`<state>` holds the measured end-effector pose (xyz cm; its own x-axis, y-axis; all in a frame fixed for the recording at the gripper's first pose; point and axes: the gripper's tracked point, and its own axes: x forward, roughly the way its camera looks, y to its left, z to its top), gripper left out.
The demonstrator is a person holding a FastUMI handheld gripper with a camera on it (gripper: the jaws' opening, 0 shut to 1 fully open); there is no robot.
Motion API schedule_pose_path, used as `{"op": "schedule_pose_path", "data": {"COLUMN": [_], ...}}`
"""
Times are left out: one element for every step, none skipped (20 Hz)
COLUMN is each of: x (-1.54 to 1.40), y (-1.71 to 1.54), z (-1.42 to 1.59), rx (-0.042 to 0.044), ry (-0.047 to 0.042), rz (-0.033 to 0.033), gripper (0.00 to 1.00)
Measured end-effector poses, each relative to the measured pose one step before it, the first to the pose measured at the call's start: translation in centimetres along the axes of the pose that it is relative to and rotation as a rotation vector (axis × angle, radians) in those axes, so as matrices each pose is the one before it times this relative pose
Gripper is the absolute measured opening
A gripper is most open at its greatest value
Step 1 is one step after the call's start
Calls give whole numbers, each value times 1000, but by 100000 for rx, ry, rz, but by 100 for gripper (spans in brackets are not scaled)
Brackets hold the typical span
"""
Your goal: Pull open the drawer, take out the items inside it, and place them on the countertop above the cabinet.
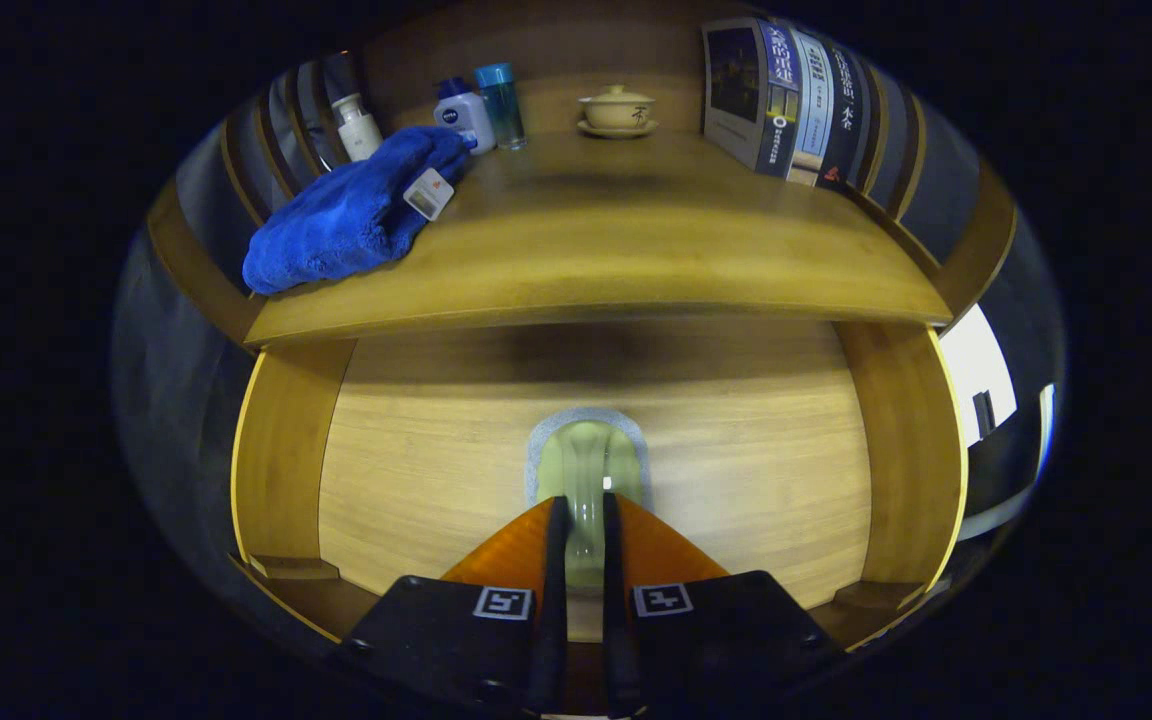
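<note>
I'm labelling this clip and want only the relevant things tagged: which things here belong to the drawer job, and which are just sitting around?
Part of the job:
- gripper, fingers closed on the drawer handle
- drawer front
- countertop, where the items go

Just lying about:
- blue cloth
- small white tag
- three bottles
- lidded teacup
- books

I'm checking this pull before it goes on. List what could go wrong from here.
1. The gripper is pinched on the narrow glassy handle of the drawer, which looks still closed; such a smooth handle may slip free under a pull.
2. The countertop juts out just above the drawer, so lifting items out could knock its edge.
3. The blue towel, bottles, teacup and books crowd the back, leaving the front for placing.
</note>
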<state>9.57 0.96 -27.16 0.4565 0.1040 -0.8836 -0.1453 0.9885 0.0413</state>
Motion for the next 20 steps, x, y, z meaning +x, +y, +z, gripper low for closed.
{"op": "schedule_pose_path", "data": {"x": [-5, -308, -507, -691, -915, -933, -1252, -1258, -1149, -1051, -1138, -781, -833, -644, -501, -335, -77, 237, 258, 416], "y": [-56, -337, 53, 149, 94, -74, -198, -116, -201, -173, -193, -226, -337, -321, -375, -342, -159, -248, -260, -31], "z": [457, 203, 127, 154, 350, 357, 572, 519, 778, 785, 921, 882, 991, 962, 1138, 907, 881, 803, 786, 660], "rx": [-62, -675, -453, 419, 334, -158, -84, -56, -17, -425, -464, -429, -223, -94, 100, 442, 500, 411, 644, 775], "ry": [-1620, -649, -29, -317, -944, -978, -1481, -1367, -1660, -1619, -1715, -1520, -1599, -1556, -1548, -1262, -829, -615, -373, -332], "rz": [-132, -700, 628, 772, 999, 455, 214, 214, -110, -293, -253, -438, -723, -786, -377, -179, -97, -332, -473, -42], "gripper": [24, 24, 23, 24, 23, 23, 23, 23, 23, 23, 23, 23, 24, 24, 24, 24, 23, 23, 23, 23]}}
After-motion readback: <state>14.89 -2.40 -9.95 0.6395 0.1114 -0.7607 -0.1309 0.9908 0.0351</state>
